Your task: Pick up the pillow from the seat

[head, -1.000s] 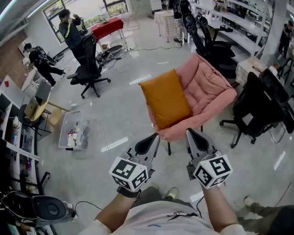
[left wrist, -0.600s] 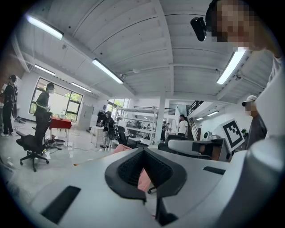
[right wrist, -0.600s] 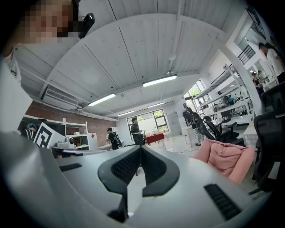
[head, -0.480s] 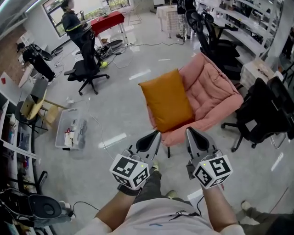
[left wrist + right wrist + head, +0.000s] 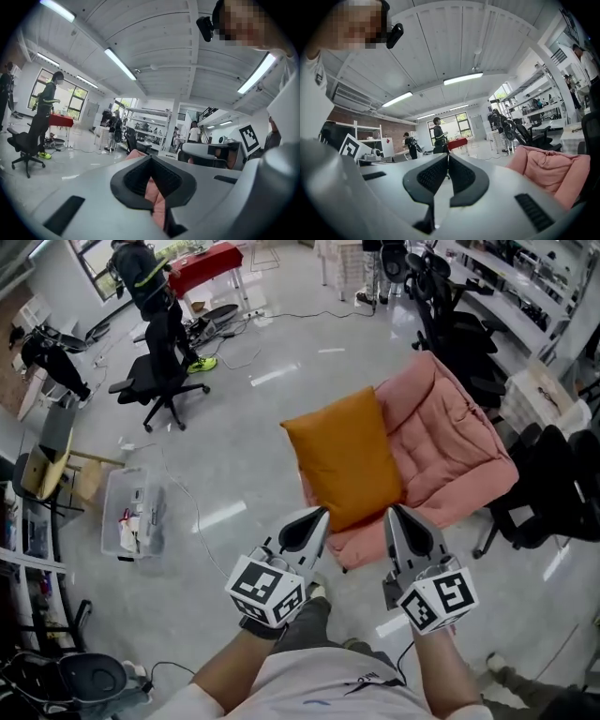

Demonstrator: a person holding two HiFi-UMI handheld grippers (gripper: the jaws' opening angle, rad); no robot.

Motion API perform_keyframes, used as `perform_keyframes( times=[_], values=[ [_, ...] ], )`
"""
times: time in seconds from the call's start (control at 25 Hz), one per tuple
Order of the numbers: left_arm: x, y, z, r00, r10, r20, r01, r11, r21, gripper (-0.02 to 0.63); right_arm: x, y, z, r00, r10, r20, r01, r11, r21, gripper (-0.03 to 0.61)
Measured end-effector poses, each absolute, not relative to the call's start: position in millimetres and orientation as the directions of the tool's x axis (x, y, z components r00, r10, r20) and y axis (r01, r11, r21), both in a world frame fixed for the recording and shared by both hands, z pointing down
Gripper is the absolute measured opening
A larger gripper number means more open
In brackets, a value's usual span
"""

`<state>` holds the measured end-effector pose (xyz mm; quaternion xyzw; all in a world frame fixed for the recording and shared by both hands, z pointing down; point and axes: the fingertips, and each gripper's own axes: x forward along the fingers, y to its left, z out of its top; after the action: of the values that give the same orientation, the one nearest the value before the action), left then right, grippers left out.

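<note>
One orange pillow [image 5: 345, 468], plump, smooth and rectangular, rests on the quilted padding of one pink fabric seat [image 5: 450, 451]. Short of it and not touching it, the left gripper [image 5: 314, 518] and the right gripper [image 5: 396, 515], both grey with ribbed black pads, point toward it. Each has its jaws pressed together on nothing.

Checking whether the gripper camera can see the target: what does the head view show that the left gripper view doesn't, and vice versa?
Only the head view: the orange pillow on the pink chair, and a clear plastic bin on the floor. Only the left gripper view: the ceiling lights and the far shelving. Both: the pink chair, the red table and the person standing beside it.
</note>
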<state>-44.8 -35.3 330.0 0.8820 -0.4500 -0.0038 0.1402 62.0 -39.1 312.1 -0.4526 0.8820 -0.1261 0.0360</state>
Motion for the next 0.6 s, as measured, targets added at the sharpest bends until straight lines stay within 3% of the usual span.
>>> perform_keyframes(
  times=[0.6],
  values=[
    [-102.1, -184.0, 468.2, 0.583, -0.783, 0.215, -0.784, -0.475, 0.399, 0.012, 0.4, -169.7, 387.0, -0.62, -0.773, 0.136, -0.781, 0.591, -0.201, 0.018]
  ],
)
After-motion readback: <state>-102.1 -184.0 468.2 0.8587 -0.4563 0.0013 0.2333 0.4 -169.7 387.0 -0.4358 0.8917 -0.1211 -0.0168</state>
